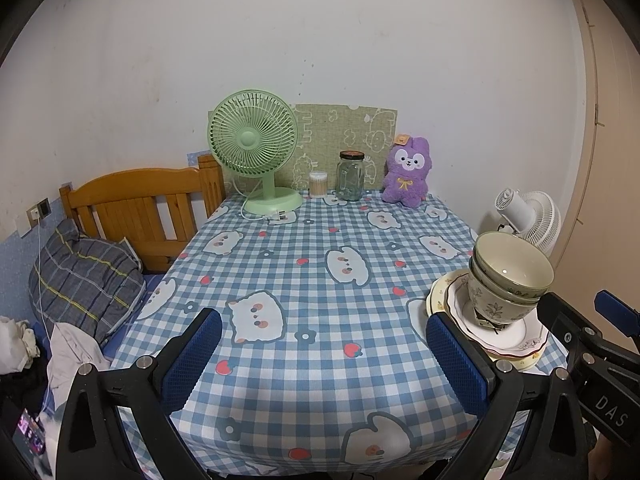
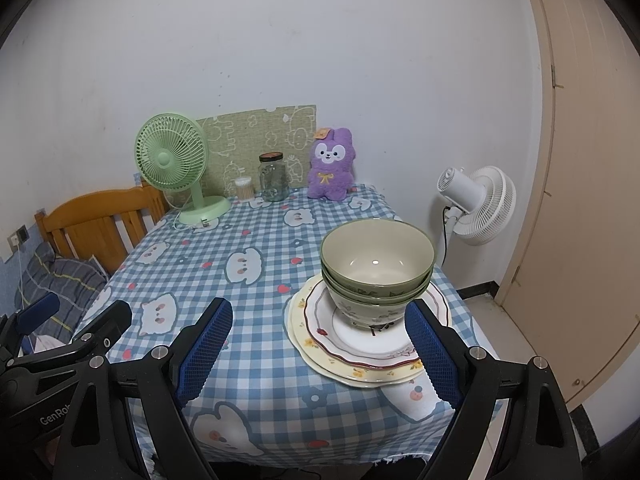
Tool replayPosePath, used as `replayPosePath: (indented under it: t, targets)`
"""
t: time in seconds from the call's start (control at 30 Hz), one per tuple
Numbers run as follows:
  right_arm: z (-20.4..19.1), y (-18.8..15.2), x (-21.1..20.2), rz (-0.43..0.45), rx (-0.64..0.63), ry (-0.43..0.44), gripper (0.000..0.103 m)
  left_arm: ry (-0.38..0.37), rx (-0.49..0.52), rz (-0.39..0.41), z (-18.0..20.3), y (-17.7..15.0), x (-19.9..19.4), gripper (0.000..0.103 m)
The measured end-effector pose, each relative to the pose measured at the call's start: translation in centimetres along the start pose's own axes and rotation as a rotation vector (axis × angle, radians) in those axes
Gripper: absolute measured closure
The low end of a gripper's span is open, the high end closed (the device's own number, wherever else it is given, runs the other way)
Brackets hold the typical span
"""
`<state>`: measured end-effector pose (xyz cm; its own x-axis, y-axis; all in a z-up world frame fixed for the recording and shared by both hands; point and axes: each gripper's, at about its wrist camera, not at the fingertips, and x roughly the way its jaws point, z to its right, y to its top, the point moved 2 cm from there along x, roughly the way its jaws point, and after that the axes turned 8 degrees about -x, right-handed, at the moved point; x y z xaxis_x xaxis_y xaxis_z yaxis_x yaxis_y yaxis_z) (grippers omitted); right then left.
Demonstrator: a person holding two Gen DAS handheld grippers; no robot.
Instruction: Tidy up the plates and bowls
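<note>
Three green floral bowls (image 2: 377,268) sit nested upright on a stack of scalloped plates (image 2: 352,342) near the table's right front corner. In the left wrist view the same bowls (image 1: 508,276) and plates (image 1: 516,338) appear at the right. My right gripper (image 2: 320,350) hovers open just in front of the stack, its right pad (image 2: 434,354) beside the plates, nothing held. My left gripper (image 1: 324,364) stands open over bare tablecloth to the left of the stack, with nothing between its fingers.
A blue checked tablecloth (image 2: 256,280) covers the table. At the back stand a green fan (image 2: 172,164), a cotton-swab tub (image 2: 244,188), a glass jar (image 2: 274,178) and a purple plush (image 2: 330,164). A white fan (image 2: 476,204) stands right of the table, a wooden bed (image 1: 136,208) left.
</note>
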<state>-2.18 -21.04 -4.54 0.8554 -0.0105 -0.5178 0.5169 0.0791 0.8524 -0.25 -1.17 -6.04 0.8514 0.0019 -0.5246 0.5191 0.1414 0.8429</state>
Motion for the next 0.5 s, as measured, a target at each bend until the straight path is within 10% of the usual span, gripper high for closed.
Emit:
replayPosePath:
  t: [0.5]
  targets:
    - [0.01, 0.00, 0.05, 0.000, 0.001, 0.000, 0.013, -0.001, -0.002, 0.001, -0.01, 0.28, -0.03, 0.000]
